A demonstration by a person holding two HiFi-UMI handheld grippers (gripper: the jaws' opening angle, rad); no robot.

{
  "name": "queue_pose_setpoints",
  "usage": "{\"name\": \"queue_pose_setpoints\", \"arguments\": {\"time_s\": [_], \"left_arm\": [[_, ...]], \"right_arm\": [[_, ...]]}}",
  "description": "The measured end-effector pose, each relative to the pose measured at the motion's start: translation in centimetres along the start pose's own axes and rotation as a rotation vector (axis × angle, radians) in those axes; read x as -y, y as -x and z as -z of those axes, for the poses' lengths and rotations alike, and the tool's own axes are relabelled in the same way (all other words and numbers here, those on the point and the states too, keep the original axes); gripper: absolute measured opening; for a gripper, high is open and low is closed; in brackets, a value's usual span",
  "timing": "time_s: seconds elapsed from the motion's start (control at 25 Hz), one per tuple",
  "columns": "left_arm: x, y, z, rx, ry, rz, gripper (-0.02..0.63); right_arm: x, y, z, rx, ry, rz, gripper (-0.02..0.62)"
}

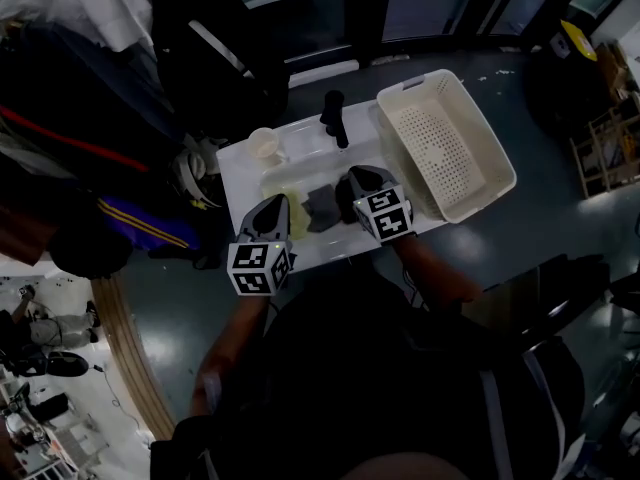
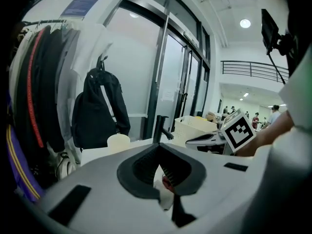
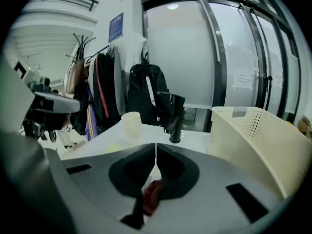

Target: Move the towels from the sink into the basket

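Observation:
In the head view a grey towel (image 1: 322,206) and a pale yellow towel (image 1: 285,200) lie in the sink (image 1: 300,168) of a white counter. The cream perforated basket (image 1: 497,158) stands just right of the counter and holds nothing that I can see. My left gripper (image 1: 272,206) hovers over the yellow towel, jaws shut with nothing between them (image 2: 158,147). My right gripper (image 1: 358,175) is at the grey towel's right edge, also shut and holding nothing (image 3: 155,150). Neither gripper view shows the towels.
A black faucet (image 1: 334,116) rises at the back of the sink, with a pale cup (image 1: 264,144) to its left. Jackets and a black backpack (image 2: 100,111) hang behind the counter. Glass doors stand beyond. The basket wall (image 3: 263,140) is close on the right.

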State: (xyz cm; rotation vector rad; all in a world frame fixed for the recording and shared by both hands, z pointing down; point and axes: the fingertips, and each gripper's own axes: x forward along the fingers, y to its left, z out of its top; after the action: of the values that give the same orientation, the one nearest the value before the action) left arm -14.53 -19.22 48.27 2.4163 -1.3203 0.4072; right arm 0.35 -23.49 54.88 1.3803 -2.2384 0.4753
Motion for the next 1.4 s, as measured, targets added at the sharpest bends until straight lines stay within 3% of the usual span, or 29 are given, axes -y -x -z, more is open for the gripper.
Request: {"name": "queue_pose_setpoints", "arguments": {"time_s": [0.12,0.36,0.76,1.16,1.4], "left_arm": [[-0.3,-1.2,2.2,-0.046,0.036,0.0,0.008],[-1.1,-3.4,5.3,-0.129,0.068,-0.016,0.008],[-0.8,-7.1,9.8,-0.275,0.117,-0.016,0.008],[-1.3,-8.2,11.7,-0.334,0.111,-0.031,0.008],[-0.1,-8.7,11.0,-0.32,0.101,-0.005,0.008]], "right_arm": [[0.7,-1.7,3.2,-0.092,0.003,-0.013,0.015],[2.1,-5.6,8.4,-0.255,-0.016,-0.002,0.181],[3.2,-9.9,15.6,-0.523,-0.005,-0.061,0.314],[3.7,-11.5,21.4,-0.817,-0.009,-0.119,0.35],[3.8,-11.8,22.1,-0.874,0.023,-0.084,0.35]]}}
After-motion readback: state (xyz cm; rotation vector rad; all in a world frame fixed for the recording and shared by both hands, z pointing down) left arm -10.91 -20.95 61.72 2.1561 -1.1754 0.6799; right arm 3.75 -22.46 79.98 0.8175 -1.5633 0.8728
